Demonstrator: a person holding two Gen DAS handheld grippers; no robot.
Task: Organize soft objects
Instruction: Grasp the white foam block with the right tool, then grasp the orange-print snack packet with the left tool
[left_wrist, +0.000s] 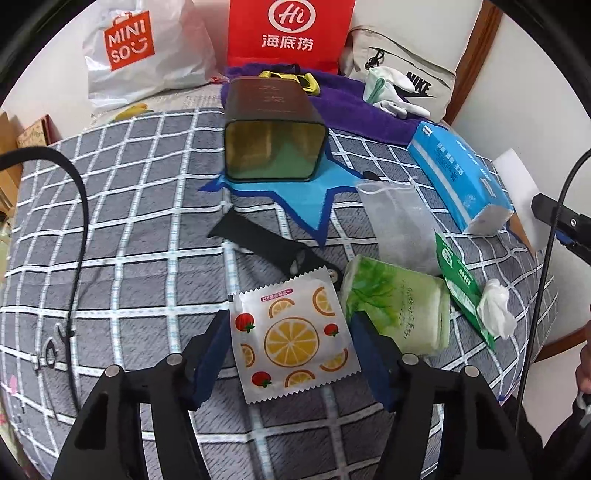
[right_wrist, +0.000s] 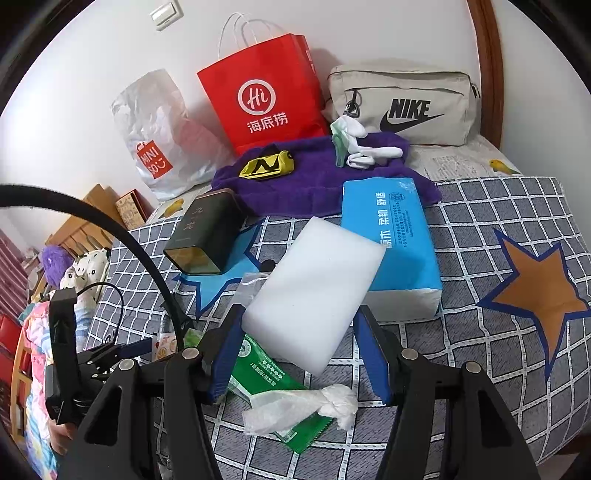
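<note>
Your left hand-held gripper (left_wrist: 290, 350) straddles the fruit-print packet (left_wrist: 293, 341) lying on the bed (left_wrist: 122, 236); its fingers look just short of contact, so squeeze squarely before lifting. Your right hand-held gripper (right_wrist: 301, 345) clamps the white sponge (right_wrist: 314, 291), held above the bed; keep it level.

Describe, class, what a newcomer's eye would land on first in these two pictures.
The red paper bag against the wall at the back of the bed. Nearer, the right gripper holds a white foam block, and the fruit-print sachet lies between the left gripper's fingers.
</note>
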